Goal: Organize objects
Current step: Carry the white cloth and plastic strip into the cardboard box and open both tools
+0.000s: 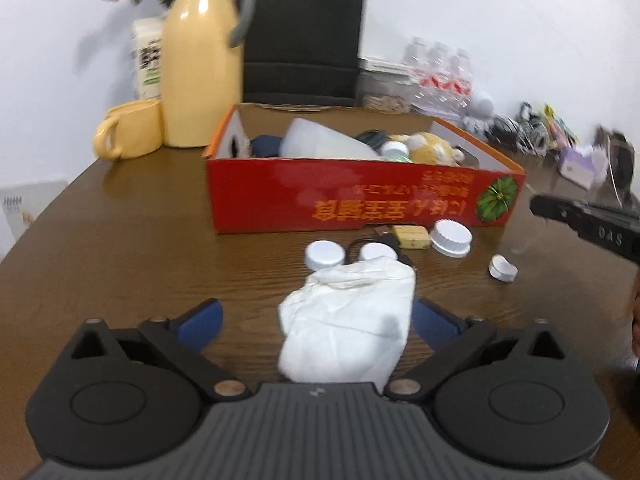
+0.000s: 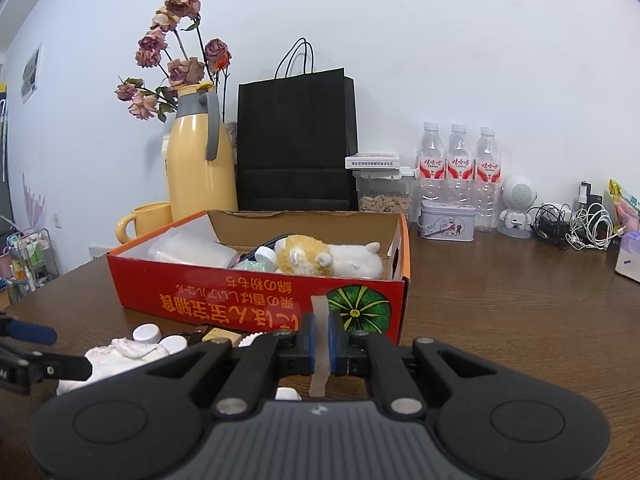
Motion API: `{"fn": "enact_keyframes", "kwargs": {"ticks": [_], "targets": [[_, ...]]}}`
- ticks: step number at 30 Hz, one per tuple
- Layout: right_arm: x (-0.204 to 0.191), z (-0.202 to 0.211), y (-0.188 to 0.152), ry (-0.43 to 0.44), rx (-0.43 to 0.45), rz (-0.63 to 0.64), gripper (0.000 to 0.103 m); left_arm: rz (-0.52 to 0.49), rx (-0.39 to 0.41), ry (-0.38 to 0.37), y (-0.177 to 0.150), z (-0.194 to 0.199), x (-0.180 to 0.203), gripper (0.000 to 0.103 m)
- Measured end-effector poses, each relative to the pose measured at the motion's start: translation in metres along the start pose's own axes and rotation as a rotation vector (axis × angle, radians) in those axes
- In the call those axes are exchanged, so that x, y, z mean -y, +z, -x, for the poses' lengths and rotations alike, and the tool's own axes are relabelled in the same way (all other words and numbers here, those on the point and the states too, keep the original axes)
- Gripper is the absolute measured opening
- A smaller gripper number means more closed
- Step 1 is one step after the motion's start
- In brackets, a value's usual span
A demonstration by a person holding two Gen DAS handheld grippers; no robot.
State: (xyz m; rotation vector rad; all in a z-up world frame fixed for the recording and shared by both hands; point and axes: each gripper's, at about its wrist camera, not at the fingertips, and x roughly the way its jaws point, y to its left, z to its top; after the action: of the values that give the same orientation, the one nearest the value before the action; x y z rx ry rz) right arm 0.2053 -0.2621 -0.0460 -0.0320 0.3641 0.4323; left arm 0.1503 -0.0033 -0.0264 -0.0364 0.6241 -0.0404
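Left gripper (image 1: 316, 320) spread wide, jaws straddling white crumpled cloth (image 1: 348, 320) on the wooden table (image 1: 120, 248), just in front of the red cardboard box (image 1: 360, 196). Right-hand blue pad (image 1: 434, 322) close against the cloth edge, opposite pad clearly apart from it; nothing clamped. Right gripper (image 2: 320, 346) pressed together on a strip of translucent tape (image 2: 320, 344), parked in front of the box's near right corner.

Likely step: grab cloth, drop into box. To do well: centre jaws over the cloth's bulk, push deeper before squeezing, catch several folds and not one loose flap. Lift clear of the box's front wall, release toward the free gap beside the plush toy (image 2: 320, 258). Avoid dragging the white caps (image 1: 325, 254) and the yellow block (image 1: 412, 236) sitting between cloth and box.

Hard to read: left view motion-blurred. Cloth's near end hidden under the gripper body. Dark looped item (image 1: 360, 244) behind the cloth partly covered, maybe scissors, cannot tell. Box contents half hidden by its front wall. Small white piece (image 2: 288, 394) under the right gripper cut off, unidentifiable.
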Motion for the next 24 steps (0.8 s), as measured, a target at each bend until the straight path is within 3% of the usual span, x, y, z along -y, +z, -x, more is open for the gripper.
{"fn": "enact_keyframes", "kwargs": {"ticks": [7,12,15,24], "targets": [[0.000,0.000,0.000,0.001,0.000,0.001,0.006,-0.085,-0.087,-0.008,-0.001,-0.034,0.019,0.103],[-0.001,0.001,0.000,0.005,0.002,0.004,0.006,-0.072,-0.070,-0.002,-0.003,-0.035,0.017,0.102],[-0.001,0.001,0.000,0.005,0.002,0.004,0.006,-0.067,-0.046,-0.002,-0.002,-0.030,0.017,0.078],[-0.003,0.001,0.000,0.010,0.004,0.019,0.006,-0.027,0.000,-0.009,-0.002,-0.018,0.015,0.070]]}}
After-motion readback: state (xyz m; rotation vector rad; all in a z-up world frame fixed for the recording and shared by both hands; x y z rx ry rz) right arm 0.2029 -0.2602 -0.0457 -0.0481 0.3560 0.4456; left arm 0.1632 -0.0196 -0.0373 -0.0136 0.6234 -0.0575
